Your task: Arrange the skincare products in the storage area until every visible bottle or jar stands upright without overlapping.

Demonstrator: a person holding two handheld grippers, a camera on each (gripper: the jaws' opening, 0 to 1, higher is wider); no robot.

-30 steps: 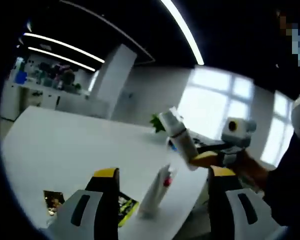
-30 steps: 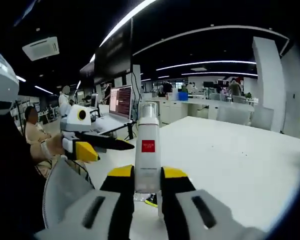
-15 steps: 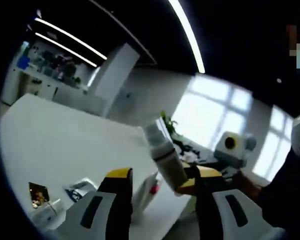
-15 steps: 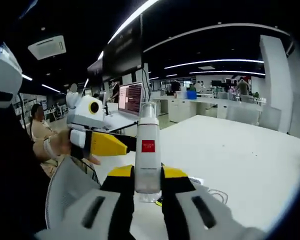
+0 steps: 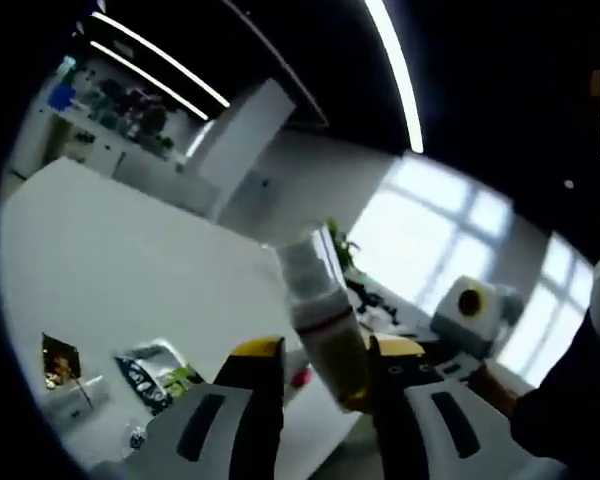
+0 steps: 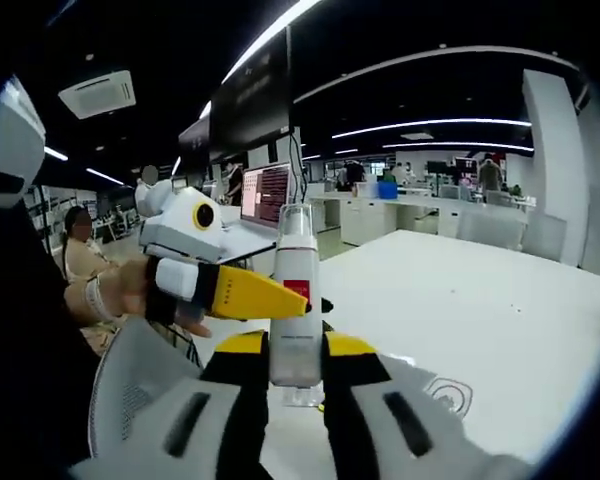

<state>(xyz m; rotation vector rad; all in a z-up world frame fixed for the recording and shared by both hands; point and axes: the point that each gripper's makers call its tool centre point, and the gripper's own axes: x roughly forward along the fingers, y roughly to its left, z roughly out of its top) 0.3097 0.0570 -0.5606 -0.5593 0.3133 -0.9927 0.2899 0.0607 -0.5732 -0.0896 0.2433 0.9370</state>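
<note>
Right claw [image 6: 296, 358] pinching upright bottle [image 6: 297, 300]; left claw [image 5: 323, 366] apparently closing round it, contact unclear.

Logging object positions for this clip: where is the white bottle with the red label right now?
The white bottle stands upright between the right hand-held gripper's jaws, above the white table, with the left hand-held gripper reaching it from the left.

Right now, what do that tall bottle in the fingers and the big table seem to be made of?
The tall bottle, held in the right gripper, looks like white plastic with a satin body, a red label and a clear, glossy cap. Frosted glass is also possible. The table looks like white laminate or painted board, smooth and matte, with soft reflections only.
</note>
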